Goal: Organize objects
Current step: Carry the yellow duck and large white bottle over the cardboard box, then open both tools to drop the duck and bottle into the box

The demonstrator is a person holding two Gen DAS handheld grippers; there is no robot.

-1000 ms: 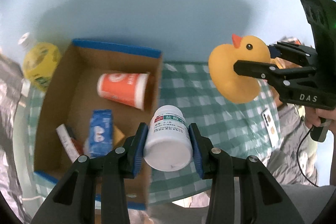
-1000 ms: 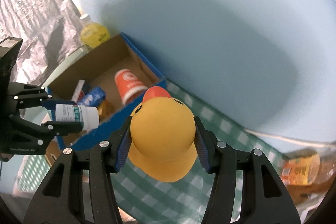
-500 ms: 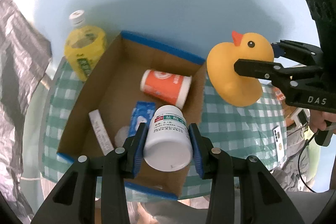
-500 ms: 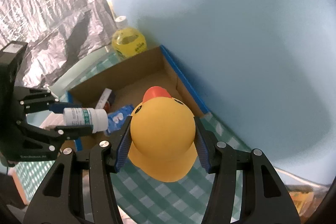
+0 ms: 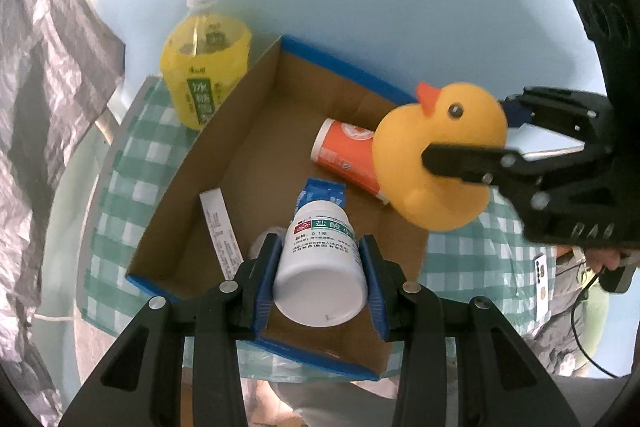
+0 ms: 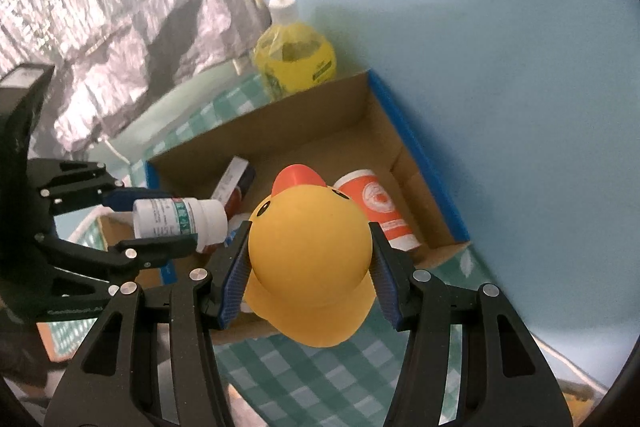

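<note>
The left gripper (image 5: 320, 275) clamped a smooth white cylindrical pill bottle (image 5: 320, 271) above the blue-edged cardboard box (image 5: 224, 155), while the right gripper (image 6: 310, 279) squeezed a rounded, glossy yellow rubber duck (image 6: 310, 255) over the box's near corner and the checked cloth (image 6: 320, 379).

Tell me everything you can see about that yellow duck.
The yellow rubber-looking toy duck has an orange beak and black dot eyes, smooth and glossy. It is held in the air, upright, its head squeezed between the blue-padded jaws of the right gripper, above the near right edge of the open cardboard box.
</note>
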